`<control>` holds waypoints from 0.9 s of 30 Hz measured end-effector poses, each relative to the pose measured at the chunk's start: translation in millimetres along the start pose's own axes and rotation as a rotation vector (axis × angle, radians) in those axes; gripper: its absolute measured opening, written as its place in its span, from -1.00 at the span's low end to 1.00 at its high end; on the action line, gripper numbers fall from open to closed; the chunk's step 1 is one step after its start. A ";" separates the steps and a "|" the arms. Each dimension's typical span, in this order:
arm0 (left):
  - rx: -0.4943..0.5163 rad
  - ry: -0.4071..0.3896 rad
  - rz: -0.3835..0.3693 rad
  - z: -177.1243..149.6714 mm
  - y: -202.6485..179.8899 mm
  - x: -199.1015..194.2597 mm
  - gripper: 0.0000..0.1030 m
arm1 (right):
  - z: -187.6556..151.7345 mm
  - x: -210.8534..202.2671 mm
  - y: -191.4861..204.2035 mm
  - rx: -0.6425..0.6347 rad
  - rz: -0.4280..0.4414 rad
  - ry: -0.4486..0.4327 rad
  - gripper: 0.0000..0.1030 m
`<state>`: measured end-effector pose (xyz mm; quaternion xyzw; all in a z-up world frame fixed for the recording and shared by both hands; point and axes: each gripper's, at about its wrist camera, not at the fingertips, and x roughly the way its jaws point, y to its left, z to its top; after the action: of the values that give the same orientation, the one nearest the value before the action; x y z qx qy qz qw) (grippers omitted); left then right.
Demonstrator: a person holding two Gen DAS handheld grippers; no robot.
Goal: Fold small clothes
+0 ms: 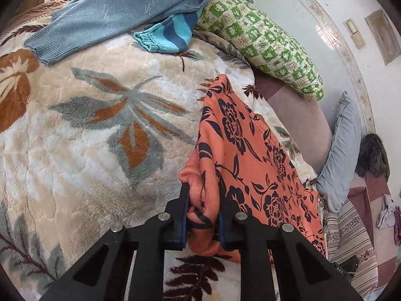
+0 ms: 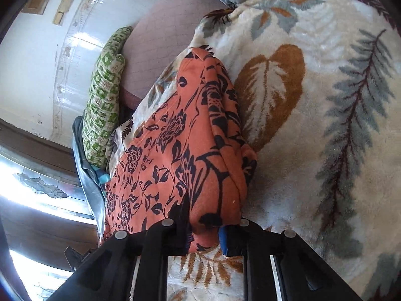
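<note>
Garment [image 1: 240, 150] lay on the blanket [image 1: 87, 130] near its edge — orange floral, long axis running away from both tools. Left tool [image 1: 202, 215] and right tool [image 2: 206, 233] each clamped a bunched near end — equally close.

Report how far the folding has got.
Done: nothing looks folded yet. In hand: the left tool and right tool each pinch a bunched edge of the orange garment, which lies on the blanket. Left: folding it, then the blue sweater and striped piece heaped beyond.
</note>
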<state>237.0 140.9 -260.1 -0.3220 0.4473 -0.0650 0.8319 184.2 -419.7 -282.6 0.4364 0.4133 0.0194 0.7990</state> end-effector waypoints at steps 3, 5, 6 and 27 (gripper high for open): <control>0.009 -0.015 -0.020 -1.4 -2.1 -11.0 -0.65 | -6.8 -13.0 15.8 -0.085 -0.047 -0.039 -0.71; 0.013 -0.017 -0.027 -3.2 -3.0 -16.3 -0.66 | -12.8 -19.7 22.3 -0.124 -0.078 -0.054 -0.72; 0.018 -0.017 -0.023 -3.7 -3.0 -18.4 -0.66 | -15.5 -22.6 24.1 -0.136 -0.085 -0.056 -0.73; -0.131 -0.115 0.042 -1.9 28.0 -65.8 0.19 | -24.2 -81.8 31.0 -0.171 -0.199 -0.099 -0.63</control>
<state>191.5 188.0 -231.2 -0.3697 0.4088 0.0005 0.8344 124.2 -416.1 -214.6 0.3240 0.4115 -0.0462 0.8506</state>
